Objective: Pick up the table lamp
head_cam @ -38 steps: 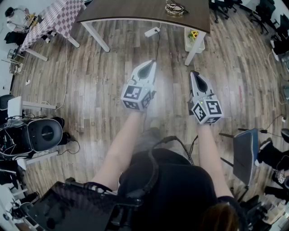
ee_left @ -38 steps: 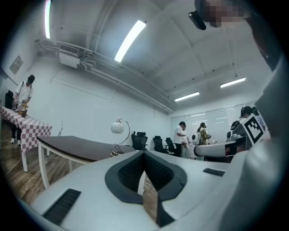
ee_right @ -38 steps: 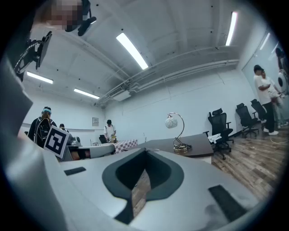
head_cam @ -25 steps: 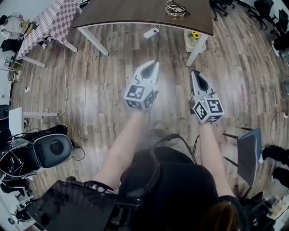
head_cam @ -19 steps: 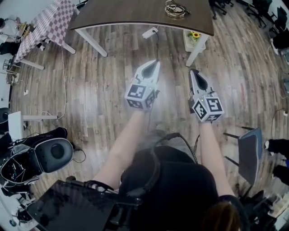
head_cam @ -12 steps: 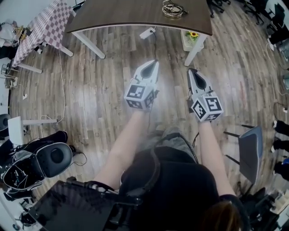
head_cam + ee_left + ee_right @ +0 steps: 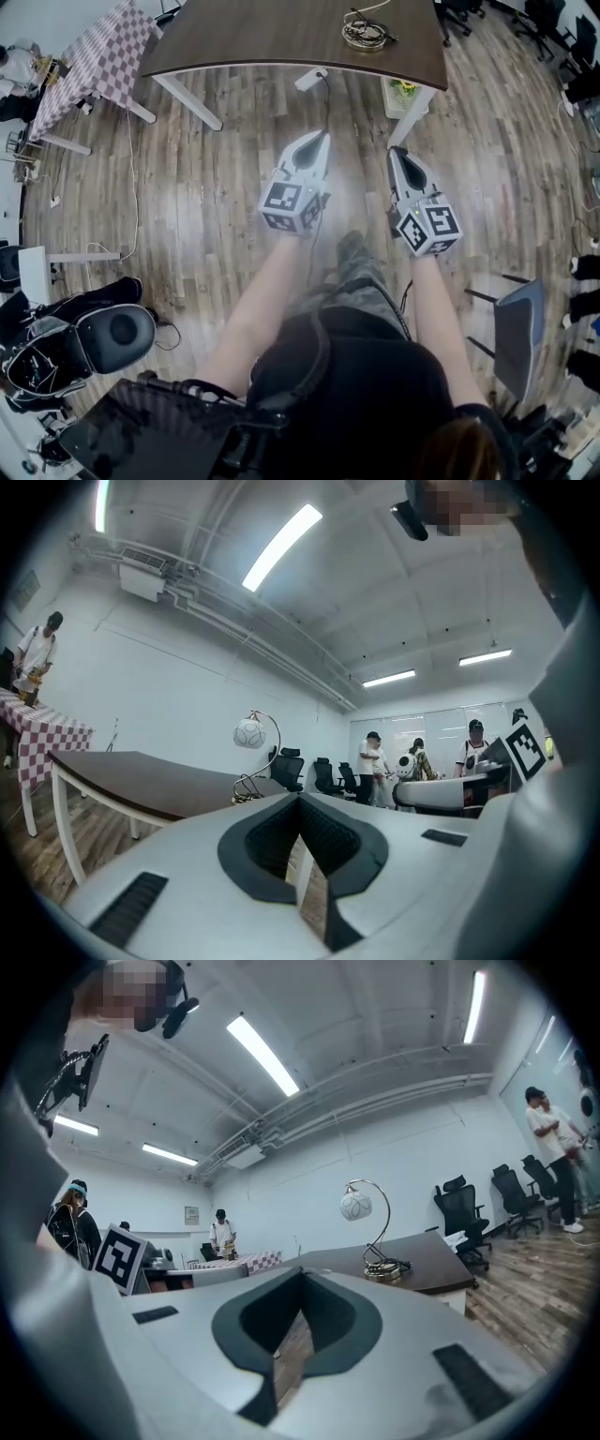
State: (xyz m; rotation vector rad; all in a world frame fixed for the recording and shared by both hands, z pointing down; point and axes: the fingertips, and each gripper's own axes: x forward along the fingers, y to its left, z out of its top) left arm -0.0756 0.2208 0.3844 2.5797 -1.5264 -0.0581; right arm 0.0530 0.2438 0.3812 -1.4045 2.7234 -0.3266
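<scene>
The table lamp stands on the far side of a dark brown table (image 7: 281,33); the head view shows only its round base with a coiled cord (image 7: 366,35). In the left gripper view its white globe shade (image 7: 249,732) hangs from an arched metal stem. The right gripper view shows the shade (image 7: 355,1206) and the brass base (image 7: 382,1267). My left gripper (image 7: 320,137) and right gripper (image 7: 397,152) are held level over the wood floor, side by side, well short of the table. Both are shut and empty, as their own views show (image 7: 300,802) (image 7: 302,1275).
A checked-cloth table (image 7: 94,56) stands at the far left. Under the brown table are a power strip (image 7: 310,79) and a white box with yellow flowers (image 7: 405,94). A grey chair (image 7: 520,328) is at my right, equipment (image 7: 103,333) at my left. Several people stand in the background (image 7: 375,761).
Both grippers have moved forward towards the brown table, which now sits lower and larger in the head view. A leg has stepped forward beneath them. Both stay shut.
</scene>
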